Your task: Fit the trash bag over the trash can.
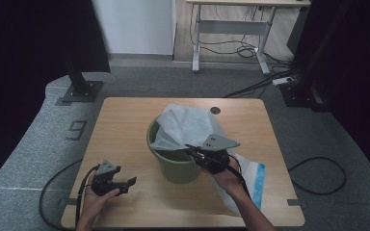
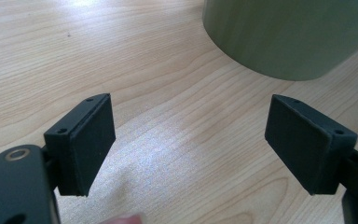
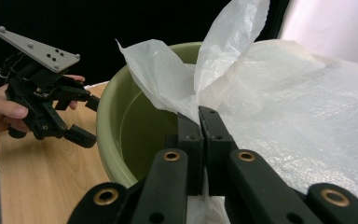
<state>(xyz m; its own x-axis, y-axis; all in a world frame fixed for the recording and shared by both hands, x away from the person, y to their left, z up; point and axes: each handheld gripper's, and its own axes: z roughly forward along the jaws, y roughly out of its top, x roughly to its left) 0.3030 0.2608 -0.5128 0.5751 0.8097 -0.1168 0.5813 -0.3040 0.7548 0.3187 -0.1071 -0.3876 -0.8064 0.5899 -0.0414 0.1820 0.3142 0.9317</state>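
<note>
Green bucket (image 1: 176, 159) mid-table (image 1: 125, 120), white plastic bag (image 1: 188, 126) draped over its rim, pinched in closed right gripper (image 1: 191, 149); left gripper (image 1: 131, 183) gaping, empty, near front-left edge.

The right gripper (image 3: 200, 122) had its two black fingers (image 3: 189, 140) pressed together on a fold of the thin white bag (image 3: 270, 88), which rose above them in a crumpled peak and spread away to the right (translucent, faintly textured). Just left of the fingers stood the green bucket (image 3: 109, 135), part of the bag draped over its rim. Farther left, over the wooden bench (image 3: 42, 182), a hand (image 3: 0, 112) held the left gripper (image 3: 86, 119), its fingers apart.
</note>
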